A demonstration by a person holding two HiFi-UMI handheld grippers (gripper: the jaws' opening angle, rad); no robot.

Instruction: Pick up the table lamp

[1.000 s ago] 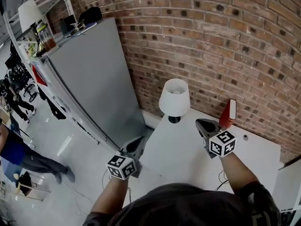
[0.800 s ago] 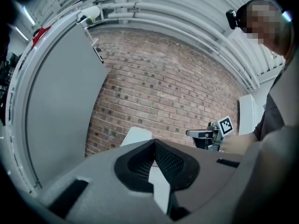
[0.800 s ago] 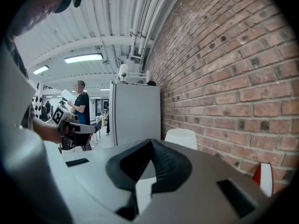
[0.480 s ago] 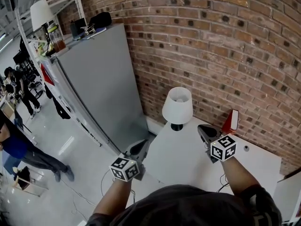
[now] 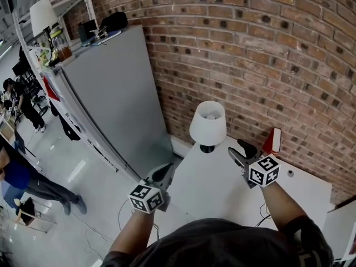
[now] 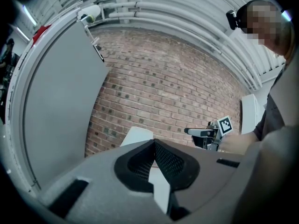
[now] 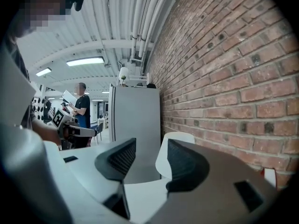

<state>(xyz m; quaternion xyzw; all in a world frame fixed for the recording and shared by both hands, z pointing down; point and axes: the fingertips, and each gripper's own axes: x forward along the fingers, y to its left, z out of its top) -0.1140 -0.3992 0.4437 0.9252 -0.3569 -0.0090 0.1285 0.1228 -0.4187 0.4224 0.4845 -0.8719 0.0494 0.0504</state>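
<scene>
At the far corner of the white bench (image 5: 222, 191), close to the brick wall (image 5: 267, 65), the table lamp (image 5: 208, 124) stands upright. It has a pale tapered shade (image 5: 208, 115), smooth and matte, on a small dark round base (image 5: 207, 148).

My right tongs (image 5: 240, 150) sit at about four o'clock from it, near but not touching. Their jaws are opening right now with nothing between them, and the shade shows beyond the gap. My left tongs (image 5: 164, 174) hang out at seven o'clock, past the bench edge, ribbed black pads pressed together and empty.

Risks as I read them:
- The shade looks thin and would likely dent or slip if I pinch it.
- The lamp looks top-heavy, so a nudge from one jaw could tip it off that corner toward the grey cabinet (image 5: 117, 99).
- The stem is hidden under the shade, so I'd be going in half blind.
- The red book (image 5: 271, 141), propped at two o'clock from the right tongs, could get clipped on a wide swing.
</scene>
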